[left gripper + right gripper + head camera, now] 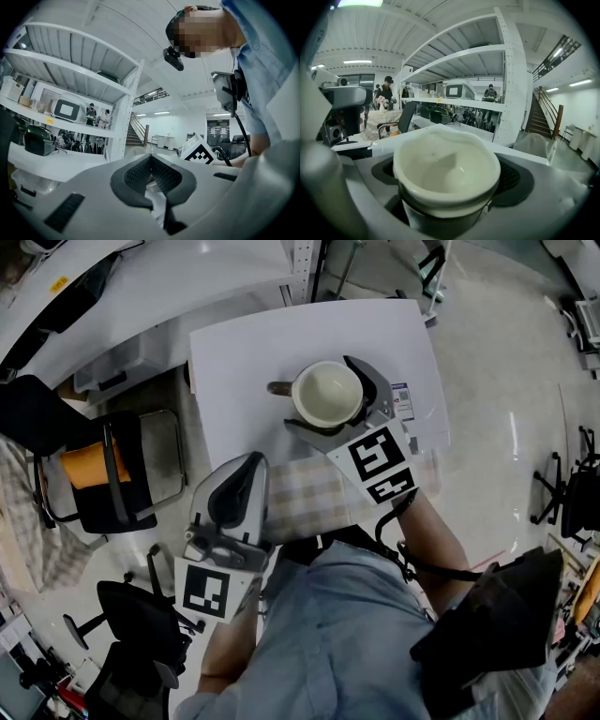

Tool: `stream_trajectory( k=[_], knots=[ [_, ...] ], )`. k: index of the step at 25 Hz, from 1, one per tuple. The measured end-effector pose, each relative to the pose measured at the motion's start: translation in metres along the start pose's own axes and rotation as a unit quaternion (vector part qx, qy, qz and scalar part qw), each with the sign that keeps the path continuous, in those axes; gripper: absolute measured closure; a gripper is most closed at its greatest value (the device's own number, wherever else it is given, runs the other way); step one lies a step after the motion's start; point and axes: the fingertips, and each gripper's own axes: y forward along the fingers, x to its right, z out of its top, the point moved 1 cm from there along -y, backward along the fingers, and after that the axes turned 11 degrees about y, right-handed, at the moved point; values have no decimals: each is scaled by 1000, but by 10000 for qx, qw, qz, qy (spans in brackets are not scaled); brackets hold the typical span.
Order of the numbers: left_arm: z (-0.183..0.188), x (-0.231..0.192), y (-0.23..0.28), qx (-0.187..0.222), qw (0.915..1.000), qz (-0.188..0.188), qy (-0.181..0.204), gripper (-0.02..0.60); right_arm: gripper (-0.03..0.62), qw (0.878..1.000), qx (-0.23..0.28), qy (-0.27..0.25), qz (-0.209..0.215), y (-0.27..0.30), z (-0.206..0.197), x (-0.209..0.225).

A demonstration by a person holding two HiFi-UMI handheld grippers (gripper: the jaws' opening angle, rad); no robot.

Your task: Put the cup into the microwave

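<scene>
An empty cream cup (328, 393) with a dark outside and a side handle (278, 388) is held upright above the white table (244, 362). My right gripper (330, 399) is shut on the cup, its jaws pressing the wall from both sides. In the right gripper view the cup (446, 178) fills the space between the jaws. My left gripper (236, 486) hangs low at the table's near edge, shut with nothing in it; in the left gripper view its dark pads (136, 176) meet. No microwave shows on the table in the head view.
A checked cloth (309, 498) lies on the table's near side. A small label card (403, 401) sits at the right edge. Black chairs (103, 474) stand to the left, one with an orange cushion. White shelving (459, 101) carries appliances, with people behind it.
</scene>
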Motion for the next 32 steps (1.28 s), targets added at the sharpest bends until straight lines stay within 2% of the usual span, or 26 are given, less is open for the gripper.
stream_trajectory(
  k=[14, 22, 32],
  knots=[
    [3, 6, 1, 46, 10000, -52, 21, 577, 42, 9993, -231, -117, 252, 0, -5, -4],
    [6, 10, -1, 54, 10000, -63, 54, 577, 42, 9990, -273, -329, 104, -7, -4, -2],
    [10, 19, 2, 100, 9998, -181, 82, 577, 43, 9986, -150, -410, -311, -33, -3, 10]
  ],
)
